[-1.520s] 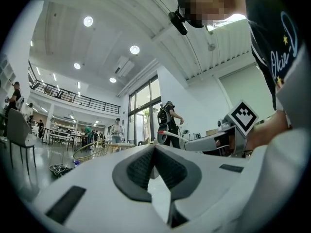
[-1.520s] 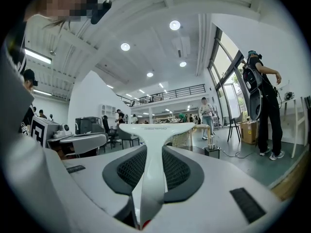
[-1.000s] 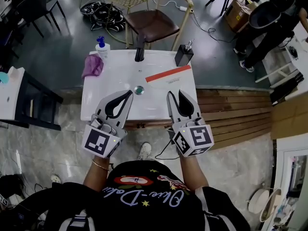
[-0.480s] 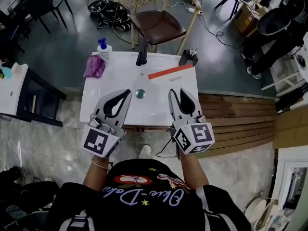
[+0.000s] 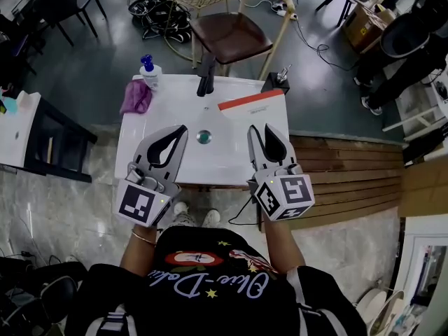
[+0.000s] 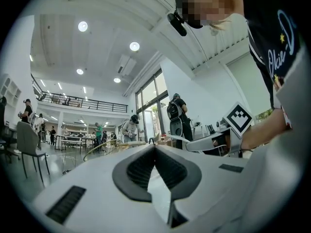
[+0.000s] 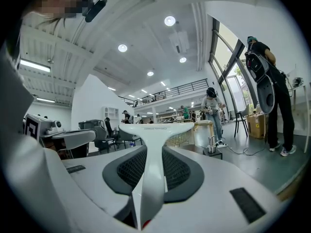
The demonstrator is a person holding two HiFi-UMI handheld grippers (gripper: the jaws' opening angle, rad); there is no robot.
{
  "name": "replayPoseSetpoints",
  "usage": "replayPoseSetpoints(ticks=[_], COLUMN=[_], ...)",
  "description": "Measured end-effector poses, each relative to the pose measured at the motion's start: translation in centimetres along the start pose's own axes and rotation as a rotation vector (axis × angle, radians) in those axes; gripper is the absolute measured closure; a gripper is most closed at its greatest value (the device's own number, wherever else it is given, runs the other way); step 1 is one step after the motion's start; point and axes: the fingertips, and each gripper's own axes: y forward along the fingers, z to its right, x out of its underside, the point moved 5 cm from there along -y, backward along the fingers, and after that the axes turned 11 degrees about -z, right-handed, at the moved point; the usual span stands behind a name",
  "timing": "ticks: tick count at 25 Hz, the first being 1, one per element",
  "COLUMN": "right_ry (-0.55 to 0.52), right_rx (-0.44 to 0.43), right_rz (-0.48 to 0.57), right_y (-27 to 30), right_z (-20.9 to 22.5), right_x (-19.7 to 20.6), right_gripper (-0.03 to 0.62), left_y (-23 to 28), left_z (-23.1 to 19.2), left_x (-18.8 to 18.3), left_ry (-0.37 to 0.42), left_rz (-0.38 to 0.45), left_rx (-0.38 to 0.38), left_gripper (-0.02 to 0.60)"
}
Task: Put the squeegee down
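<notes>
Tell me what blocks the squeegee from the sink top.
Nothing visible does: the squeegee in the right gripper is over bare sink top; the black dispenser stands beyond its blade.

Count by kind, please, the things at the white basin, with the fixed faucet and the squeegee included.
Pump bottle with blue top: 1
Purple cloth: 1
Black faucet: 1
Black soap dispenser: 1
Squeegee, held in the right hand-held gripper: 1
Total: 5
</notes>
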Motion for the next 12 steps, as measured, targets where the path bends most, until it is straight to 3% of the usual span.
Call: replayPoseSetpoints(ticks=[12], right_ry=[0.000], right_rx=[-0.007], right_rz=[-0.015], right_y=[2.6], right_z=[-1.7], right_x=[-0.2], right_gripper=[0.507], left_y=[0.5], left_z=[-2.9], left_x=[0.6], left_ry=[0.001], left_rz=[-0.005], left_rx=[0.013], left_gripper=[0.586])
